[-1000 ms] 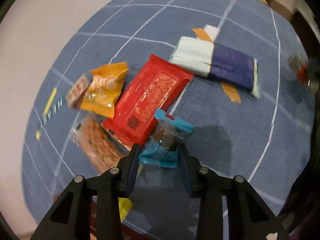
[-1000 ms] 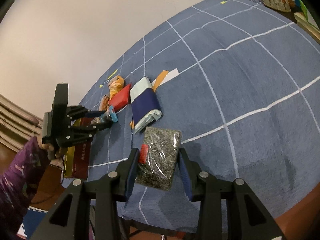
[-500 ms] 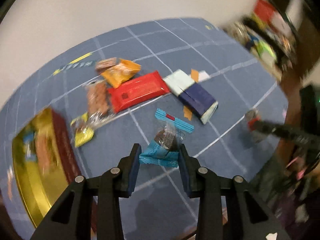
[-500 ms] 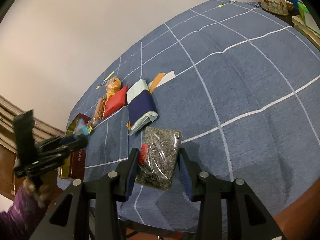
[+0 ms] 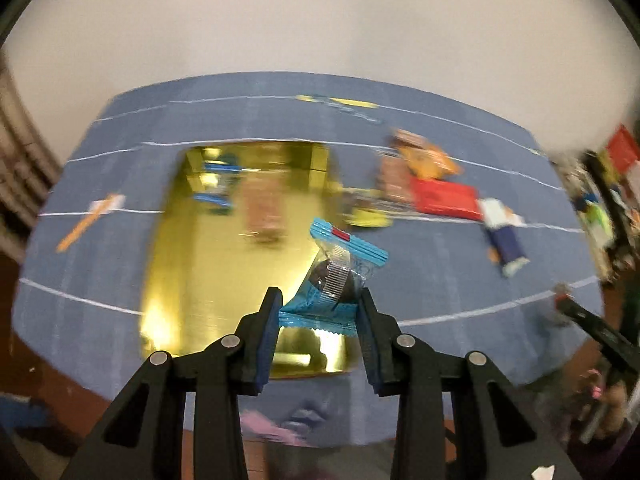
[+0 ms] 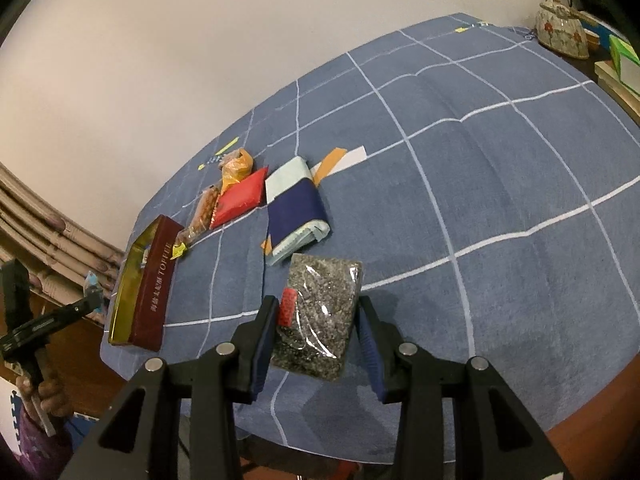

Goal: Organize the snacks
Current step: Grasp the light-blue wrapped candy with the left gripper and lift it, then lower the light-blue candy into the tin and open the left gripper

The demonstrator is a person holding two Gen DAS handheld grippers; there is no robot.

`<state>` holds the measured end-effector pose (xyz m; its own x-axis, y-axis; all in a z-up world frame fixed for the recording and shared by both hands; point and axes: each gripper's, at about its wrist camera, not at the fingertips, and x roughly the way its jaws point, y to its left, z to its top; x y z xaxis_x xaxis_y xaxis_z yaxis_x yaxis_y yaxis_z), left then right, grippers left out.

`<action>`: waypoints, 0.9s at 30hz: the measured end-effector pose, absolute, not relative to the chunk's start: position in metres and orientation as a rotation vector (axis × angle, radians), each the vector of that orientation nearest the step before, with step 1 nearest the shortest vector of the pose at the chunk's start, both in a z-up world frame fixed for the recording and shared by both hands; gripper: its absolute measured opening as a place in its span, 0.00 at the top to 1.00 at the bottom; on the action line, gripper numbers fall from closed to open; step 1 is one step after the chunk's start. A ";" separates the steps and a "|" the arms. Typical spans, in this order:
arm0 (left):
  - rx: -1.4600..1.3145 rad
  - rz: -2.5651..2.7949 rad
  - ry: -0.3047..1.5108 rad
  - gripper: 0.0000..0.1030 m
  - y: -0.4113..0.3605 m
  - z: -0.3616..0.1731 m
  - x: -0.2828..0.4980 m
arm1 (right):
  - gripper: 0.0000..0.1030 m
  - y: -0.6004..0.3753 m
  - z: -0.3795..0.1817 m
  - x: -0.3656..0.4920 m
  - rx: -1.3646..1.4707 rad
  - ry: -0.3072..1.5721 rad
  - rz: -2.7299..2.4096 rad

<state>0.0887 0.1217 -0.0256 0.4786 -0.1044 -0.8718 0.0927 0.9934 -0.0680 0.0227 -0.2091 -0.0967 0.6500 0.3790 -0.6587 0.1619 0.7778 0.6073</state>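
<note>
My left gripper (image 5: 318, 308) is shut on a blue-wrapped chocolate snack (image 5: 334, 280) and holds it above the near end of the open gold-lined toffee tin (image 5: 192, 264), which holds a few snacks. My right gripper (image 6: 316, 318) is shut on a clear bag of grey seeds (image 6: 320, 312), held above the blue tablecloth. The tin (image 6: 154, 284) shows maroon at the table's left edge in the right wrist view, with the left gripper (image 6: 90, 292) beside it. A red packet (image 6: 240, 198), an orange packet (image 6: 236, 166) and a navy and pale blue pack (image 6: 296, 212) lie in the middle.
The blue checked tablecloth (image 6: 500, 200) covers the table, with tape marks on it. A floral pot (image 6: 562, 30) and books (image 6: 618, 72) stand at the far right edge. A white wall runs behind the table. The left wrist view is motion-blurred.
My left gripper has swung left with the blue snack, from over the snack pile to above the gold tin. My right gripper keeps the seed bag almost still.
</note>
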 end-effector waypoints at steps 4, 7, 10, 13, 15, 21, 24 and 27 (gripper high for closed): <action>0.024 -0.027 1.045 0.68 0.149 -0.033 0.100 | 0.61 -0.209 -0.097 0.022 0.683 0.870 0.126; 0.033 0.013 1.042 0.68 0.164 -0.043 0.113 | 0.61 -0.209 -0.100 0.023 0.684 0.877 0.121; 0.036 0.034 1.062 0.68 0.174 -0.054 0.126 | 0.61 -0.210 -0.101 0.022 0.688 0.879 0.121; 0.045 0.045 1.063 0.68 0.179 -0.058 0.134 | 0.61 -0.209 -0.101 0.022 0.683 0.883 0.117; 0.062 0.054 1.059 0.68 0.179 -0.060 0.139 | 0.61 -0.209 -0.102 0.022 0.683 0.886 0.115; 0.094 0.074 1.066 0.68 0.182 -0.067 0.153 | 0.61 -0.208 -0.106 0.025 0.687 0.898 0.112; 0.094 0.083 1.076 0.68 0.184 -0.072 0.157 | 0.61 -0.207 -0.108 0.025 0.684 0.901 0.114; 0.098 0.092 1.083 0.68 0.185 -0.077 0.160 | 0.61 -0.207 -0.109 0.025 0.683 0.906 0.115</action>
<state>0.1603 0.1851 -0.0771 0.4654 0.1229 -0.8765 -0.0267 0.9918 0.1249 0.0250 -0.2070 -0.1091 0.6266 0.3690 -0.6865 0.1854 0.7849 0.5912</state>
